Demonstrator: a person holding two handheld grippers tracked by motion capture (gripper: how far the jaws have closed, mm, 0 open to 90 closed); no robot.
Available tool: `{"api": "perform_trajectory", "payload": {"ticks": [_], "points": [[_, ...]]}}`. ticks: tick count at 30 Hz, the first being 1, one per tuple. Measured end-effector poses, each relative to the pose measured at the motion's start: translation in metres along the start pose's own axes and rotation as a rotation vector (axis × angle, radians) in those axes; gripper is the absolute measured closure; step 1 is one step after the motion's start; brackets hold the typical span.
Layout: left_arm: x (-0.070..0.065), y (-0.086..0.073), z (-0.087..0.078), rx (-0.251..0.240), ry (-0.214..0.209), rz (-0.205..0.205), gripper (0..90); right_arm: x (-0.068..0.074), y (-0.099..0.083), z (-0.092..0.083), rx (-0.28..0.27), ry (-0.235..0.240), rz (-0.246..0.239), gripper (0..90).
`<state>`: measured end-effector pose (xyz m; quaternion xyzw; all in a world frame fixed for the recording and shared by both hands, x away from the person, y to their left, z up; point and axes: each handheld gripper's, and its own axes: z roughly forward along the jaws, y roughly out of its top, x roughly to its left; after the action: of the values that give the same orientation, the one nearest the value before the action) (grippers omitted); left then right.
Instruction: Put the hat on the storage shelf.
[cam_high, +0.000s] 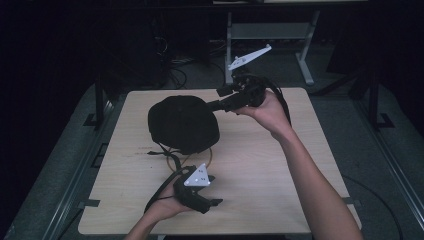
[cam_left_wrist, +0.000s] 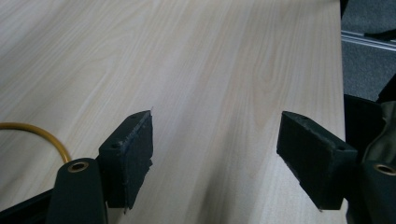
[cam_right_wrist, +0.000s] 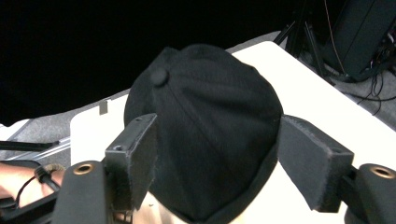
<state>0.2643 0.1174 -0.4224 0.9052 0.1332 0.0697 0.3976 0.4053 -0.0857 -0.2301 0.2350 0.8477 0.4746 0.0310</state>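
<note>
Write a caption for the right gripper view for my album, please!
Open tongs hover over a black cap sitting on the pale table.

Right gripper (cam_right_wrist: 217, 158) has its jaws wide apart, straddling the black cap (cam_right_wrist: 210, 135) without pressing on it. Cap sits crown-up on the pale tabletop (cam_right_wrist: 327, 93), top button (cam_right_wrist: 159, 77) facing the camera. A hand (cam_right_wrist: 14, 179) shows by the tabletop's near-left edge.

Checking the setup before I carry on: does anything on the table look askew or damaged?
Nothing stands out. The black cap sits dome-up and intact on the table; a thin yellow cord curls from under it across the wood.
</note>
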Motion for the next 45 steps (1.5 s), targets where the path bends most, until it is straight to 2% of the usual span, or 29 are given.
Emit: {"api": "perform_trajectory", "payload": {"ticks": [3,7,11,17,26,37,45], "points": [[-0.002,-0.001,0.002,-0.004,-0.001,-0.007,26.1,-0.003,-0.009,-0.007,0.001,-0.006,0.006,26.4],[-0.004,-0.002,0.005,0.011,-0.003,0.003,26.0,-0.006,-0.014,-0.01,0.004,-0.011,0.012,25.8],[-0.005,-0.002,0.006,-0.001,-0.004,-0.011,25.8,-0.008,-0.023,-0.016,0.0,-0.01,0.025,25.8],[-0.004,-0.004,0.006,-0.001,0.002,-0.02,25.8,-0.013,-0.034,-0.024,-0.004,-0.016,0.032,25.4],[-0.002,-0.004,0.005,-0.007,0.017,-0.012,25.8,-0.019,-0.053,-0.037,-0.009,-0.028,0.063,25.4],[-0.002,-0.005,0.006,0.002,0.015,-0.004,25.8,-0.02,-0.07,-0.042,-0.005,-0.027,0.067,24.9],[-0.002,-0.005,0.005,-0.004,0.016,-0.016,25.8,-0.023,-0.087,-0.051,-0.01,-0.029,0.085,24.4]]}}
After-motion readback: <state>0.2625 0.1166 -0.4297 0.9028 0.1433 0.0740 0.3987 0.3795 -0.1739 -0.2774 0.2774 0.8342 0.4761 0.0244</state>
